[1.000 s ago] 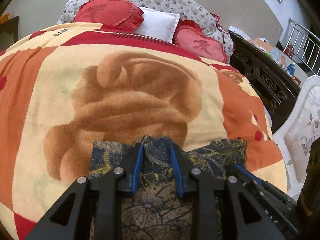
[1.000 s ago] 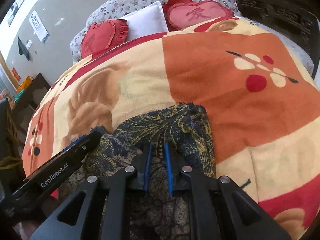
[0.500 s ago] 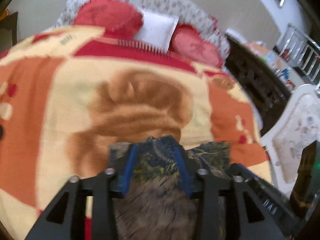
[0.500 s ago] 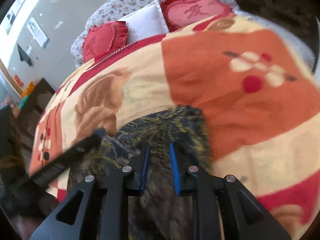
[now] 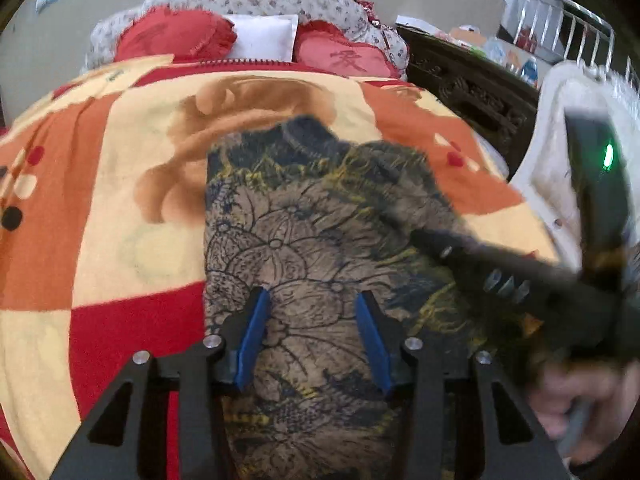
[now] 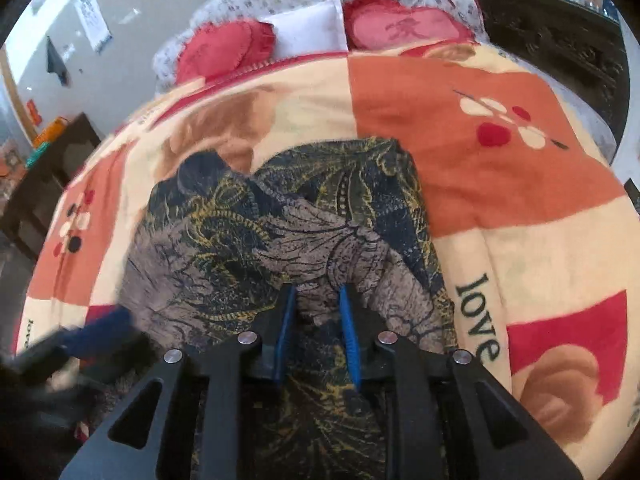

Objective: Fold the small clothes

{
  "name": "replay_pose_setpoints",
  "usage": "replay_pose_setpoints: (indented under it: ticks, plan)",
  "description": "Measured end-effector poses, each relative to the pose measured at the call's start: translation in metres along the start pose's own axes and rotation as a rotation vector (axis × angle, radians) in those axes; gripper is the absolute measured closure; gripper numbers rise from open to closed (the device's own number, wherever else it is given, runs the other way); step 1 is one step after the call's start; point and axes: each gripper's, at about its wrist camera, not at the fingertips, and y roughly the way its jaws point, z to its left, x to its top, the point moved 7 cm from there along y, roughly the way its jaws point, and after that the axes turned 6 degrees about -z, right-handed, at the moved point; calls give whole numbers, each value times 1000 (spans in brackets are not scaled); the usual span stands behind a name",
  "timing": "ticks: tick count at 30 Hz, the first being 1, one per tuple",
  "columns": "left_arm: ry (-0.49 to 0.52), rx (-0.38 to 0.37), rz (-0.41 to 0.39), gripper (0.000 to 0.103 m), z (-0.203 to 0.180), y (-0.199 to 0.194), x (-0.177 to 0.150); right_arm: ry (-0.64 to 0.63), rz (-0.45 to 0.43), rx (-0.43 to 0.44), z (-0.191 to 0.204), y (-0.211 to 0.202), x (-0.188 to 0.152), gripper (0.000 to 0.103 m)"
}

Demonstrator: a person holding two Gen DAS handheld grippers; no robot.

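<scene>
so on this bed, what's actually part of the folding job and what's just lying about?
In the job:
- patterned garment, spread on the blanket
- left gripper, jaws just opened, nothing pinched
- right gripper, jaws apart over the cloth

Lying about:
- blanket
- red heart cushions
- white pillow
- dark carved furniture
</scene>
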Motion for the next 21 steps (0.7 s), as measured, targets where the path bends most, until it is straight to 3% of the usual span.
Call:
replay_pose_setpoints:
  ticks: [11, 18, 21]
  plan:
    - [7, 20, -19, 55, -1, -2, -3, -37, -27, -27, 4, -3, -5, 80]
    - [5, 20, -21, 54, 0, -3, -5, -24, -31, -6, 1, -3, -5, 80]
    - [6, 19, -21, 54, 0, -3, -5, 11, -34, 50, -5, -1, -5, 80]
